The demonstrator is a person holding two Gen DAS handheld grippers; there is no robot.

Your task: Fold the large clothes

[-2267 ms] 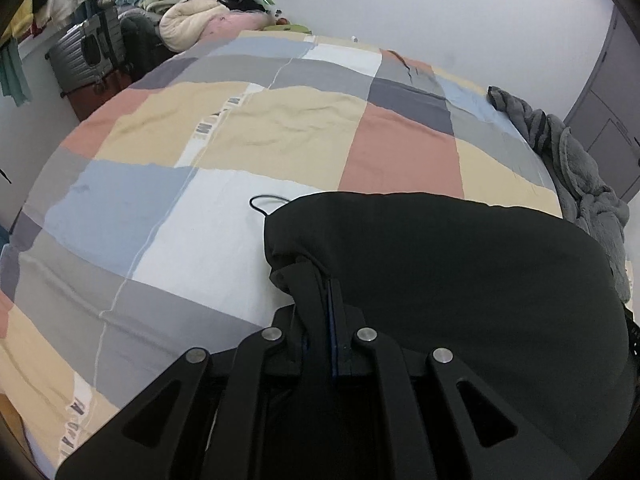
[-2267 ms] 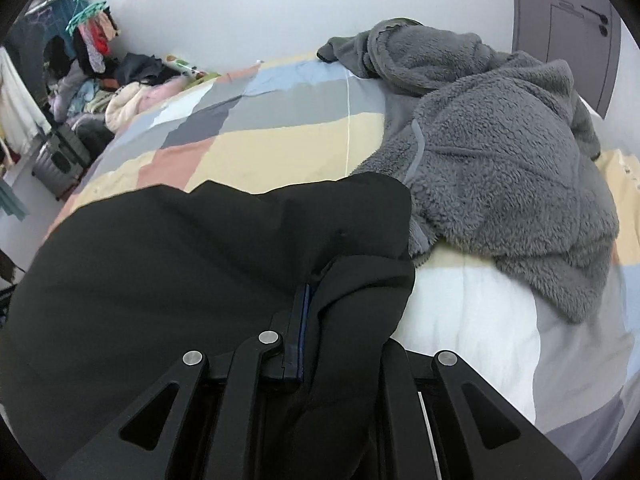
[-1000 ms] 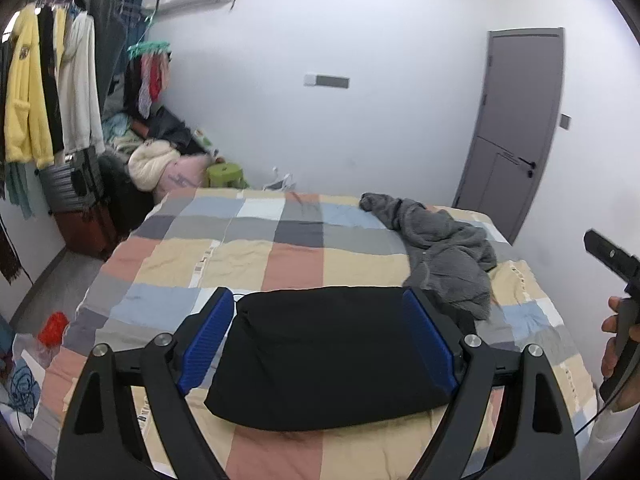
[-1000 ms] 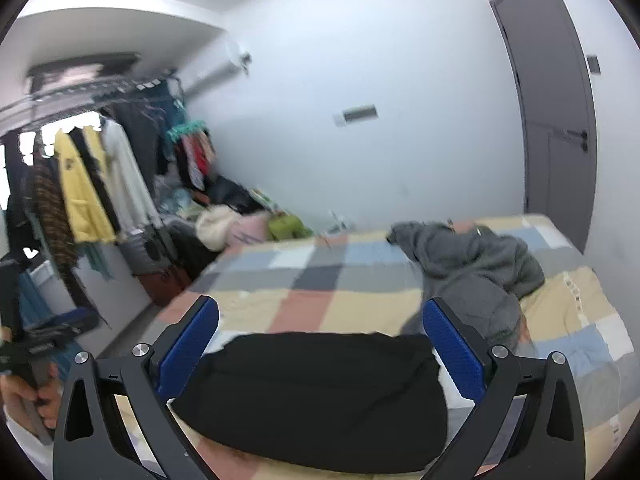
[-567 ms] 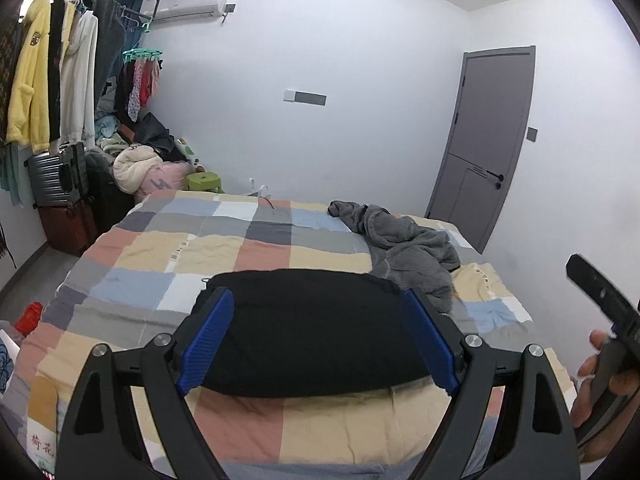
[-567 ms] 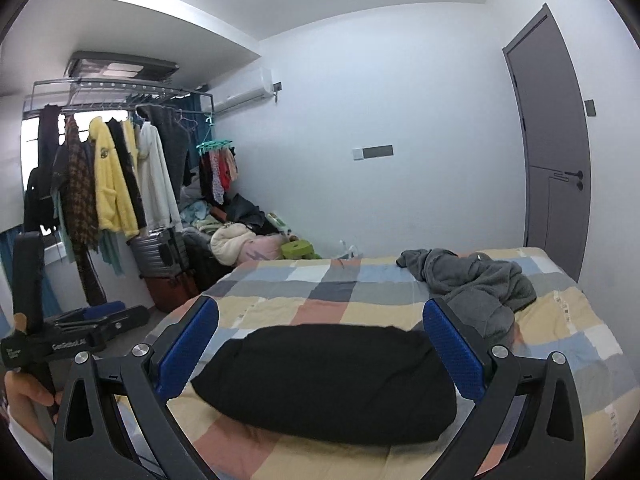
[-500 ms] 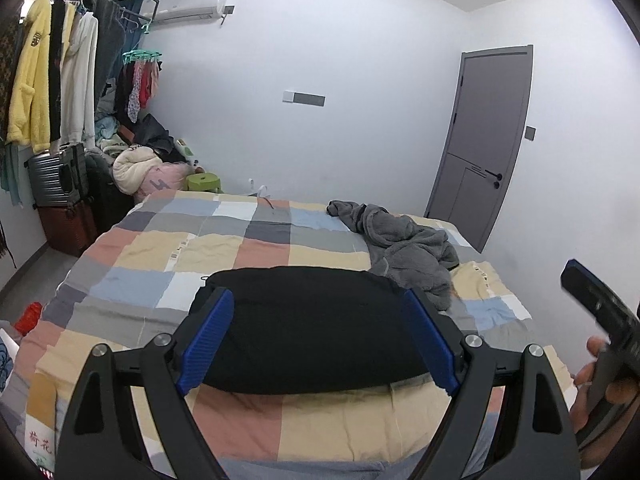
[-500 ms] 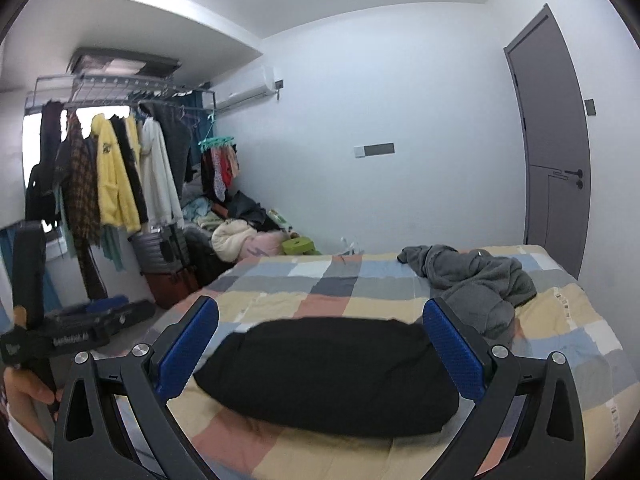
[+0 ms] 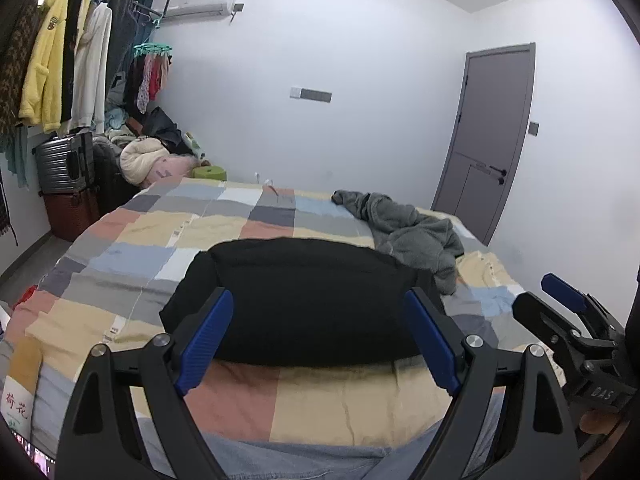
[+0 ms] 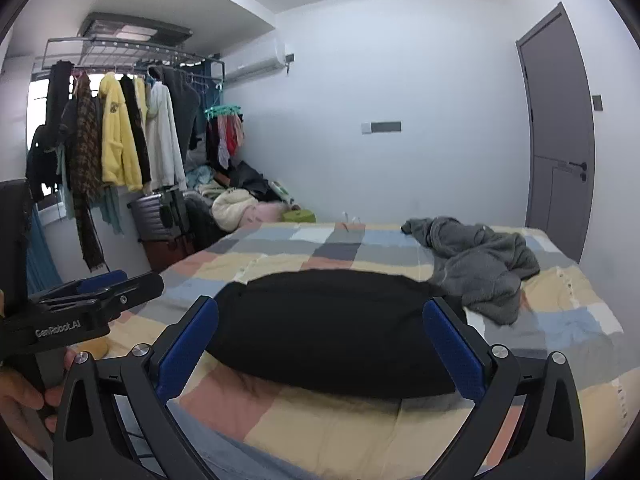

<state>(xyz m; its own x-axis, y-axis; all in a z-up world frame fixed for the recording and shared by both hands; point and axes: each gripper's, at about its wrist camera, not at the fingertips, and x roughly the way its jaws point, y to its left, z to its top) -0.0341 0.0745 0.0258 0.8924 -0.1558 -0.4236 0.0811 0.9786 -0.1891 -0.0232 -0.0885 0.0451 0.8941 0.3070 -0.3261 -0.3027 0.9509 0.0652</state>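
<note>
Both my left gripper [image 9: 318, 338] and right gripper [image 10: 320, 346] gape wide, empty. At twelve o'clock the black garment [image 9: 304, 300] lies folded; the grey fleece [image 10: 480, 268] at two o'clock touches it, so grabbing carelessly could drag the fold apart.

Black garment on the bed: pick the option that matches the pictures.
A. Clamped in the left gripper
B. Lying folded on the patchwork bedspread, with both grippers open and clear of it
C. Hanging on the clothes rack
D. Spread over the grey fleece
B: the black garment lies as a compact bundle on the bedspread, while the left gripper and right gripper are open and hold nothing.
</note>
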